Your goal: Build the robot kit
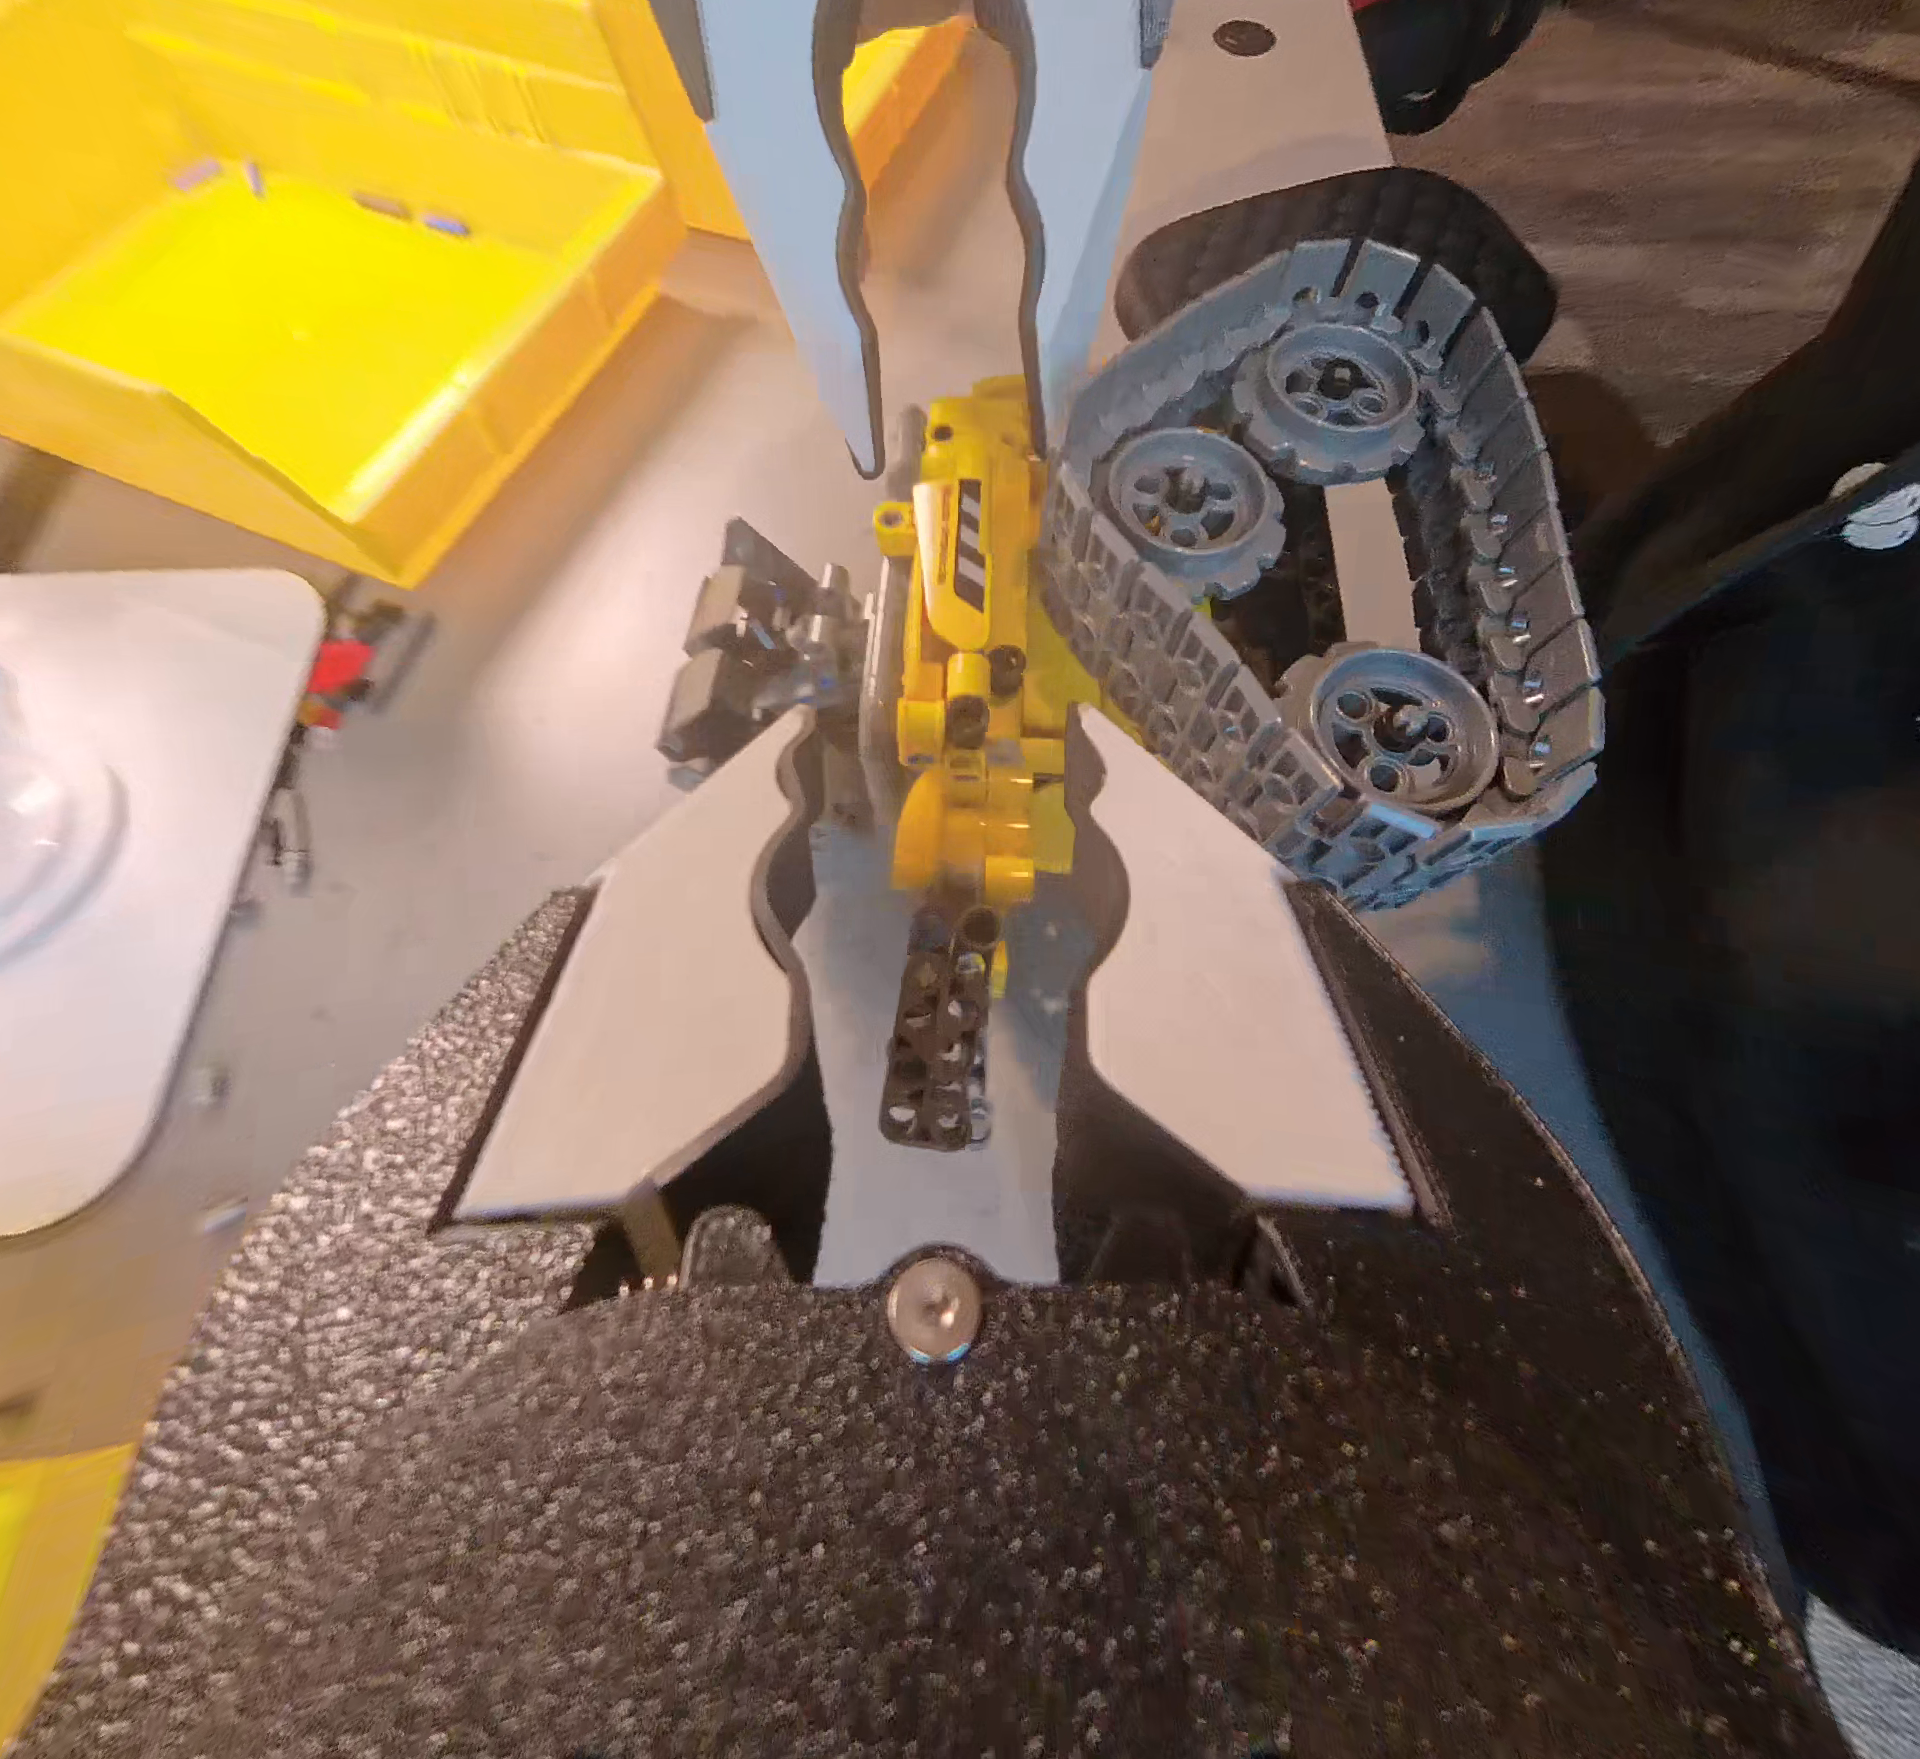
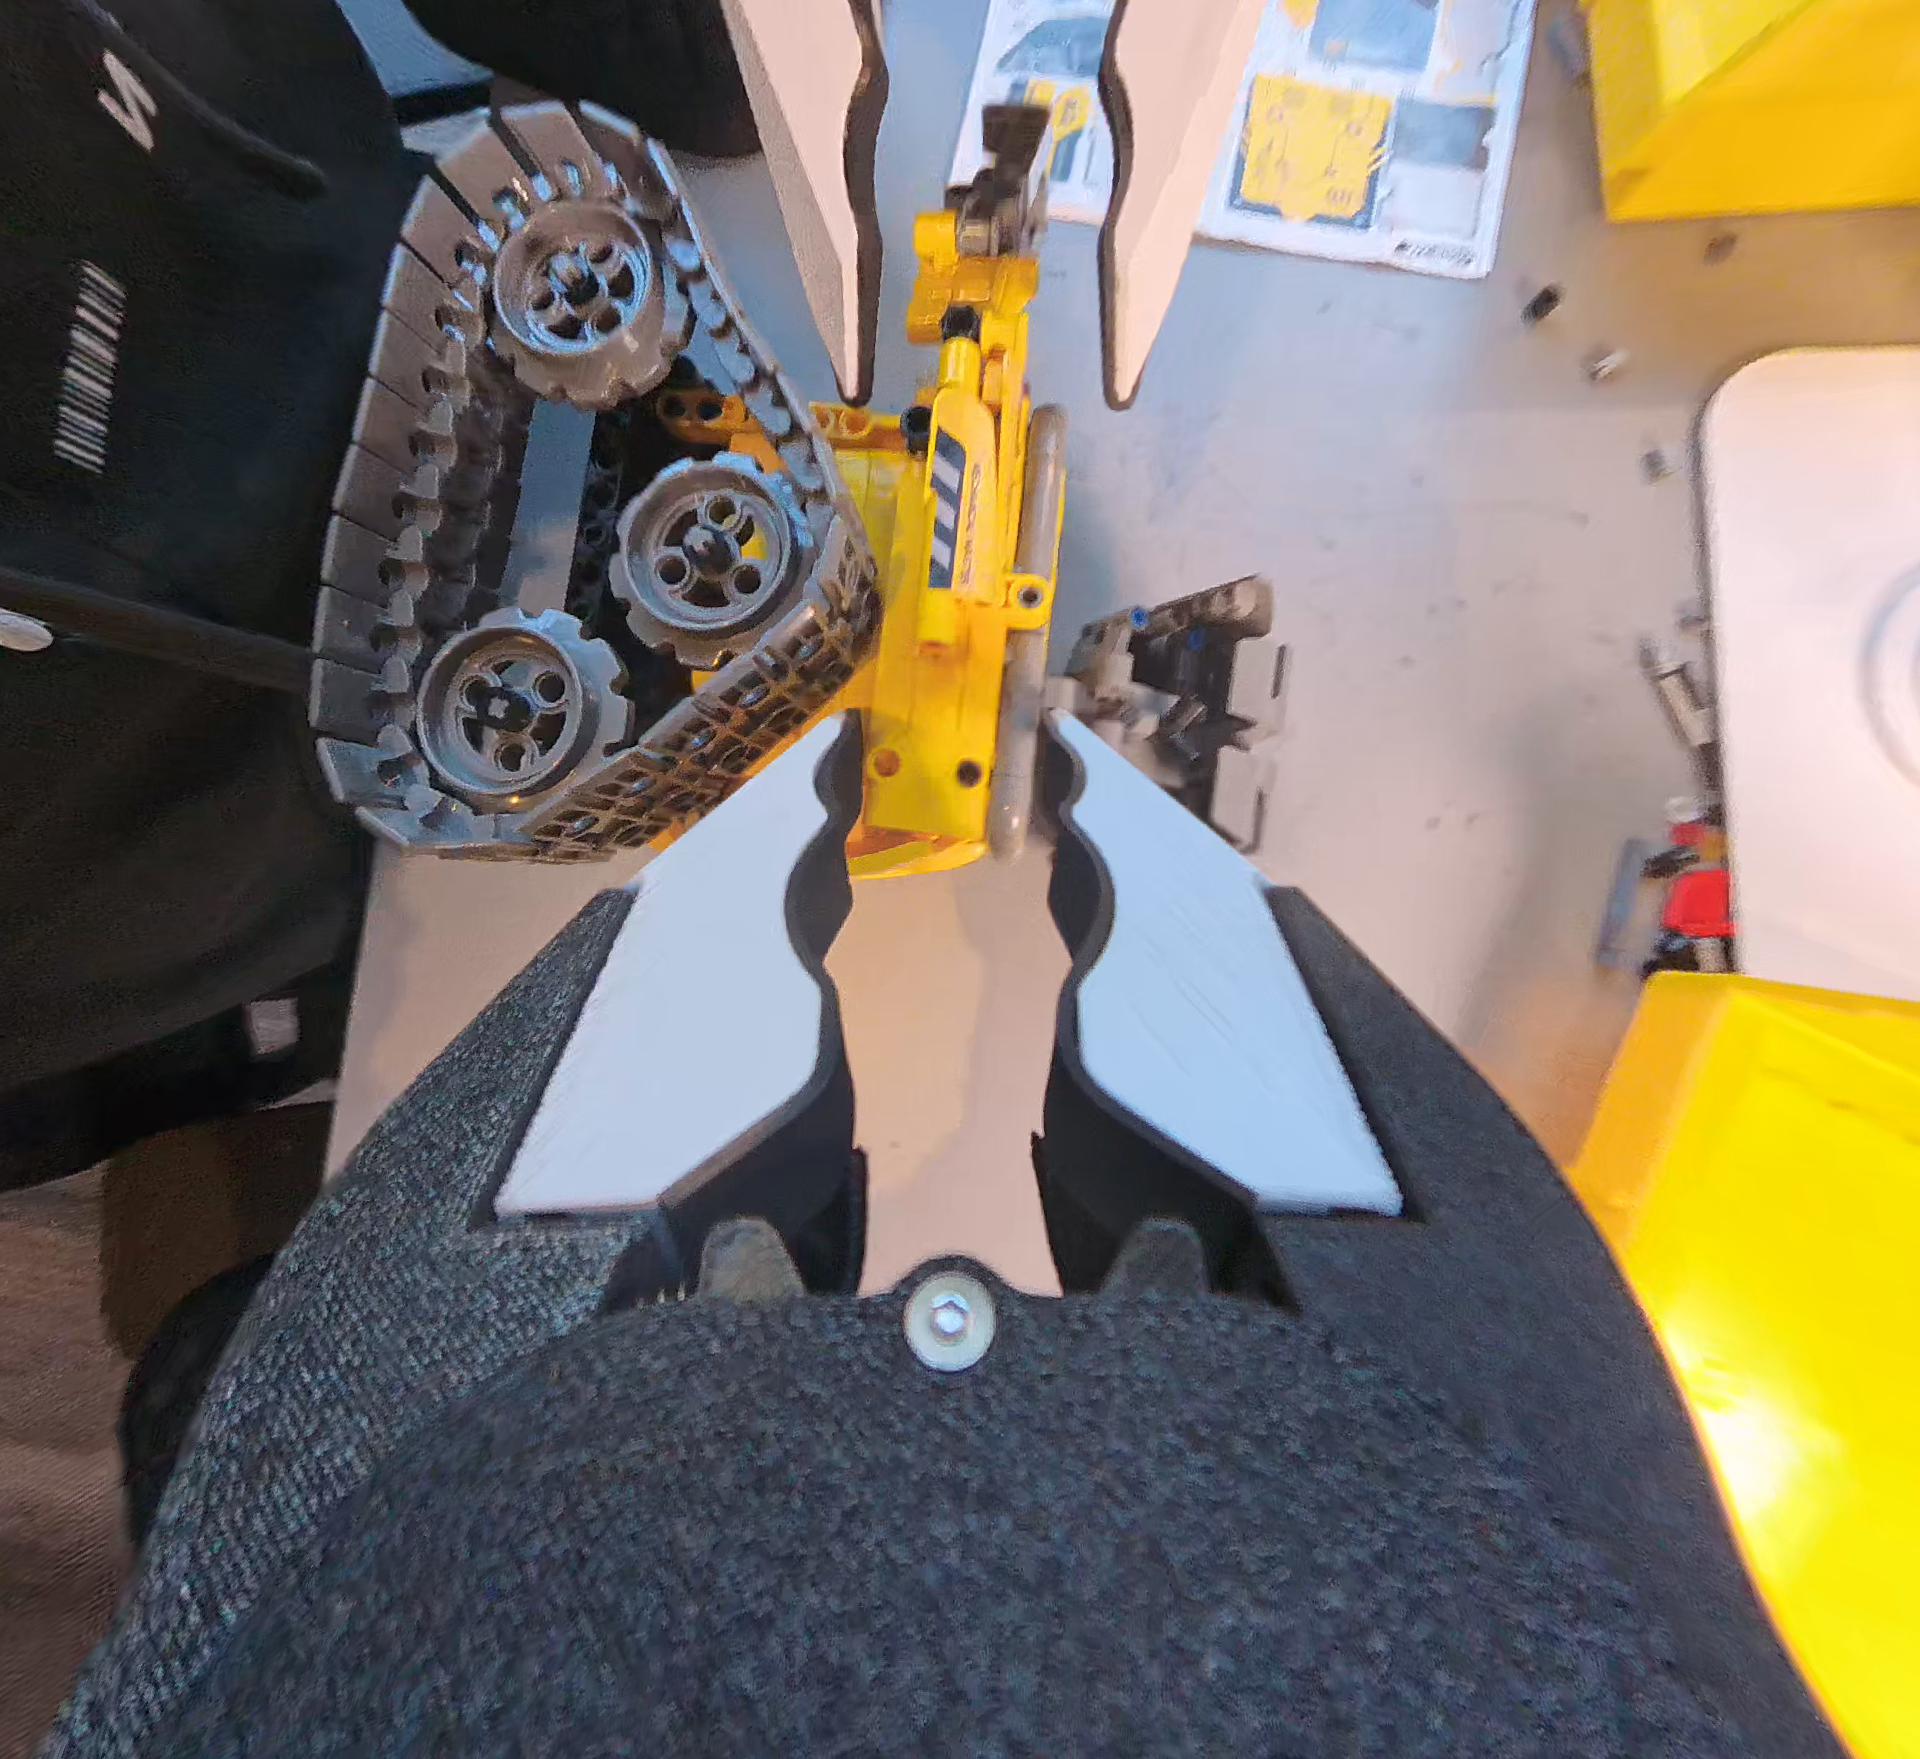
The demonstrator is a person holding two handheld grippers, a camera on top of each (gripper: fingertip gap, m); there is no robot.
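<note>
Yellow bins (image 1: 312,379), instruction sheet (image 2: 1351,99), loose red-grey parts (image 2: 1688,899) on grey table (image 2: 1403,566).

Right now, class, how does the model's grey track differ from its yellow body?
The grey track is a loop of small links around three toothed wheels; the yellow body is a blocky beam build with a striped sticker. The grey track hangs out to one side, ungripped; the yellow body sits between the right gripper fingers. Both belong to one joined brick model.
</note>
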